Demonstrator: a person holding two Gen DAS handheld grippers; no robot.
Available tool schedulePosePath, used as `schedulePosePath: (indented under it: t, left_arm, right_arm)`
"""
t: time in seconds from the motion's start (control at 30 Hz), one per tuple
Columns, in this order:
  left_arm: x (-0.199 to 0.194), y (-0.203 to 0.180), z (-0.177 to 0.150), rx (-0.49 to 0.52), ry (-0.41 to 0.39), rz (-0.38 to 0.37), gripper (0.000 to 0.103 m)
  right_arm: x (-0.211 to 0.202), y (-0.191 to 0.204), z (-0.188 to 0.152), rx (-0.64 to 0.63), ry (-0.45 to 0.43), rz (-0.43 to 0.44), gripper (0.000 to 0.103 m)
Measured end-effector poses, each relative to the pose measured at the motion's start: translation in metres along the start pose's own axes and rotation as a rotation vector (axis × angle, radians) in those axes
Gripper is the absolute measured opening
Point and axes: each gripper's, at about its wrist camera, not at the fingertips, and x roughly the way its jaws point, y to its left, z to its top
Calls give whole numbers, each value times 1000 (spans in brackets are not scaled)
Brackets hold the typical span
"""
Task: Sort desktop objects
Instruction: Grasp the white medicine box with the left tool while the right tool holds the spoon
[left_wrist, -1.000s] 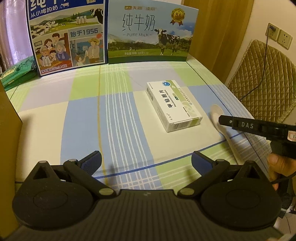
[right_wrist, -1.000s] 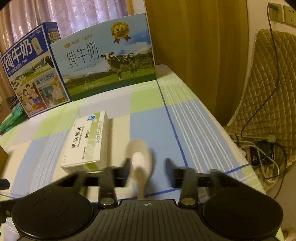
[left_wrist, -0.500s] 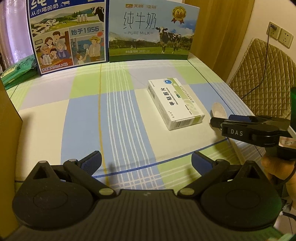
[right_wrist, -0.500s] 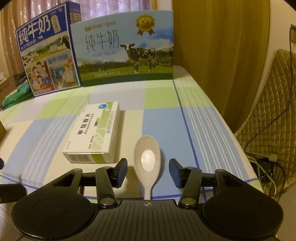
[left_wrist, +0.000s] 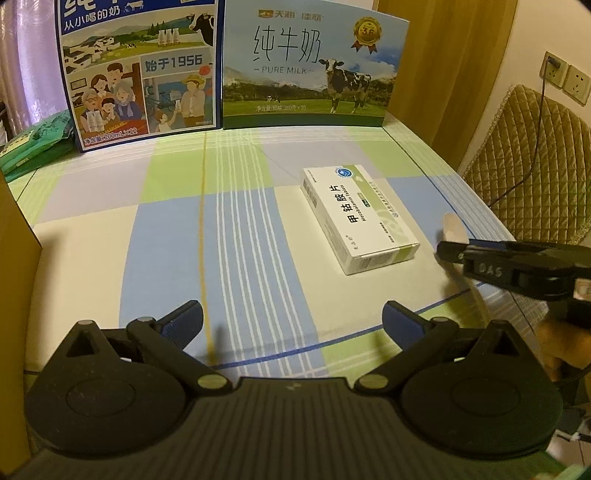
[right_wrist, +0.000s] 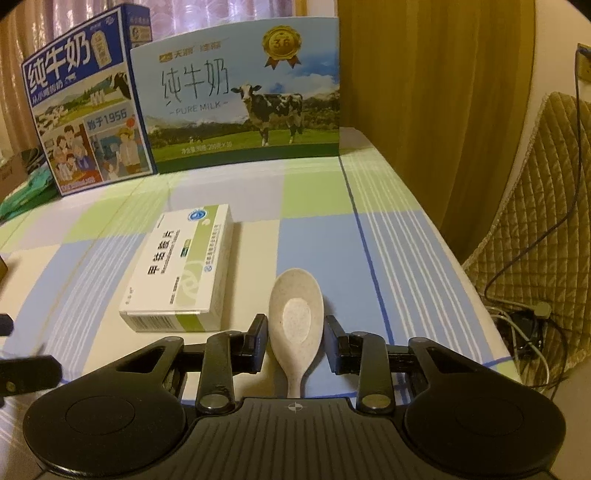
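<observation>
Checked cloth covers the table (right_wrist: 399, 236) where the right gripper (right_wrist: 295, 345) straddles a pale spoon (right_wrist: 296, 310), jaws open on either side of the bowl, apparently lining up a grasp. Just left lies a medicine box (right_wrist: 181, 269). The left gripper (left_wrist: 291, 323) hovers open, empty. Beyond stand two closed milk cartons (right_wrist: 243, 99).

The left gripper (left_wrist: 291, 321) is matte black, with a ribbed centre plate, two round discs at the lower corners of the frame and dull brass-coloured pivot screws; its fingers (left_wrist: 183, 321) wear blue pads. The right gripper (right_wrist: 295, 338) has the same build, with black pads. Seen at the left view's right edge, it bears pale "DAS" lettering.
</observation>
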Motion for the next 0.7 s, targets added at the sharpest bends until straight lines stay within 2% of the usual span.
schedulePosePath:
  t: [0.17,0.33,0.5,0.7]
  left_arm:
    - [8,-5,5,-28,-17,-29,101]
    - [19,-23,16,17,-67,-30,101]
    - [42,-49,18,72,-64,-42,101]
    - [69,-71,15,65,-73,-43,101]
  right_arm:
    - [-6,-5,9,38,-20,7,29]
    - [-12,-15,13,36,-40,-4,29]
    - [-13,-32,15,80,-39,-7,29]
    - [-11,-40,14,85,-40,-6,29]
